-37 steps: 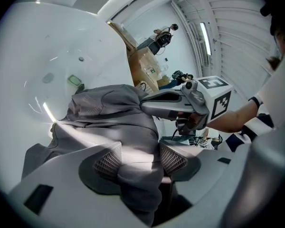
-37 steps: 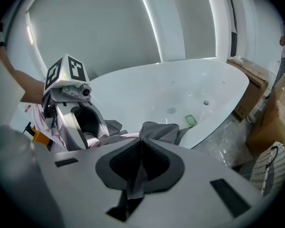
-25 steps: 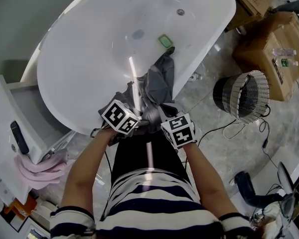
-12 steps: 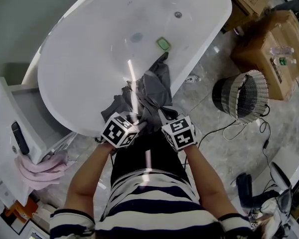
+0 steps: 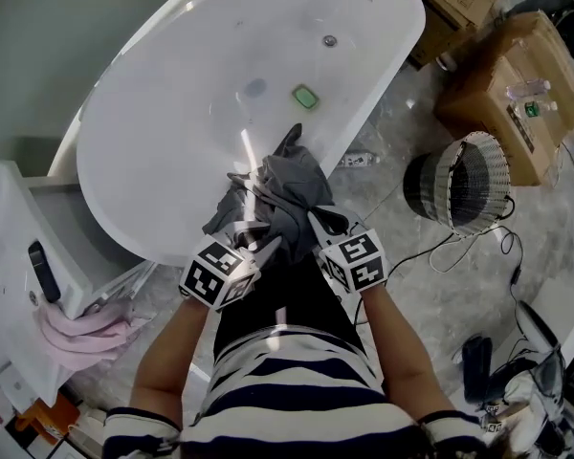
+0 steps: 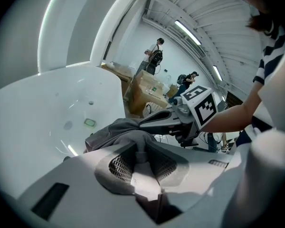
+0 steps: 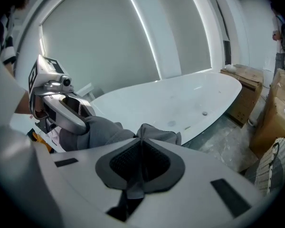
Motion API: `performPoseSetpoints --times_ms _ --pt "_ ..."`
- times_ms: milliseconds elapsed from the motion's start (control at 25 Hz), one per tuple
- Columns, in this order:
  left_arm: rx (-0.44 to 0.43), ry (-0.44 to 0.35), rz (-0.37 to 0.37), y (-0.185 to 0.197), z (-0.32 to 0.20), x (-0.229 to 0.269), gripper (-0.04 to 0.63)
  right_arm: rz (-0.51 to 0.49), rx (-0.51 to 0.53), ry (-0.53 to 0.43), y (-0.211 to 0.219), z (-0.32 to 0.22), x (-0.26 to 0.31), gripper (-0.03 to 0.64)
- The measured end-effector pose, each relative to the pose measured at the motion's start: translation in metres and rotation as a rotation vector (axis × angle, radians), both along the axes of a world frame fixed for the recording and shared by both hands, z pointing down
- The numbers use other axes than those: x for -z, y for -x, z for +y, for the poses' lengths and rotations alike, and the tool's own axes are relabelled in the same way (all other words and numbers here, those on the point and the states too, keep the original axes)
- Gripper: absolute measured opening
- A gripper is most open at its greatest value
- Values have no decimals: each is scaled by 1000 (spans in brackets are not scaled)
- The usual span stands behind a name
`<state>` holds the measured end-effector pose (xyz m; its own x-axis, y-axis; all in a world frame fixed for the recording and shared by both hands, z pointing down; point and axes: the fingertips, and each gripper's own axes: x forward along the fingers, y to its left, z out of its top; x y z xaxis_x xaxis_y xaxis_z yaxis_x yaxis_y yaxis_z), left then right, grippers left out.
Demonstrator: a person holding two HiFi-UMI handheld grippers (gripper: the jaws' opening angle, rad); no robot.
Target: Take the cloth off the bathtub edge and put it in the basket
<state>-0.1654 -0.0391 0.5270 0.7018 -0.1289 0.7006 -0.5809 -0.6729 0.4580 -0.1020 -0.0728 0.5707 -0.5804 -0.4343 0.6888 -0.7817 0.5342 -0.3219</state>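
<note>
Head view, left to right. One bundled pink towel (image 5: pixel 69 331) lies at the lower left, below a white cabinet top (image 5: pixel 19 208) that carries one black oblong handset (image 5: pixel 40 271). One white oval bathtub (image 5: pixel 163 113) fills the upper centre. Inside it are one small green rectangular block (image 5: pixel 305 96) and one round metal drain (image 5: pixel 330 40).

One dark grey cloth (image 5: pixel 285 191) is bunched over the near rim of the bathtub. A single tail points up into the basin. Whether the bunch touches the rim cannot be told.

Two hand-held grippers, each with one black-and-white marker cube, meet at the cloth's near side. The left gripper (image 5: pixel 261 247) has just been closing its jaws; in the left gripper view they stand narrow, with a fold of the cloth pinched between them. The right gripper (image 5: pixel 318 224) has its jaws pressed together on a second thin fold, as the right gripper view shows. The two grippers lie just beside each other, the cloth spanning both.

To the right, one round woven basket with a dark interior (image 5: pixel 478 151) stands on the marbled grey floor (image 5: pixel 430 285), well apart from the cloth. Two brown cardboard boxes (image 5: pixel 497 84) stand behind it. One thin black cable (image 5: pixel 440 247) trails over the floor near the basket's foot.
</note>
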Motion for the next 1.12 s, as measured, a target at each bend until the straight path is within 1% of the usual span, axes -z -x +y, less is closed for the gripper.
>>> performPoseSetpoints --times_ms 240,480,720,1000,1120 --pt "-12 -87 28 -15 -5 35 78 -65 -56 -44 -14 -6 25 34" --pt "-24 -154 92 -29 -11 73 78 -140 -119 -92 -29 -8 57 34" --pt "-32 -202 187 -56 -14 115 77 -185 -168 -141 -56 -11 93 32" --pt "-58 -276 300 -83 -23 166 77 -229 -284 -250 -97 -17 154 31" --pt "-59 -304 357 -90 -21 191 77 -257 -309 -299 -108 -14 185 29"
